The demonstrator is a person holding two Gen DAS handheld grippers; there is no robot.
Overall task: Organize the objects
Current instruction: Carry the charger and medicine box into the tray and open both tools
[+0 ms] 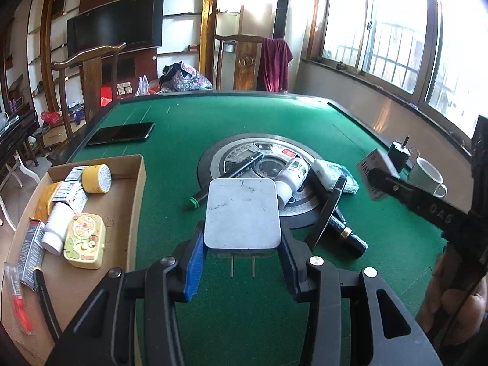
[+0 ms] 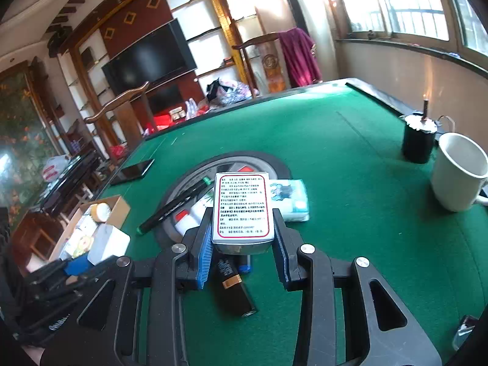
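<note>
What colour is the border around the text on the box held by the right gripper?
Red, on a white label of the box; clearest in the right wrist view.

Home living room, television (image 1: 117, 24), mahjong table (image 1: 189, 122), chairs (image 1: 88, 70)

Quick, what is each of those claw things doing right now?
Left gripper: closed on a flat white square plug-in charger.
Right gripper: closed on a small white printed cardboard box.

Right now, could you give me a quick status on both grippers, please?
Left gripper shut on white charger. Right gripper shut on medicine box. Cardboard tray at left, partly filled. Marker, bottle on table.
</note>
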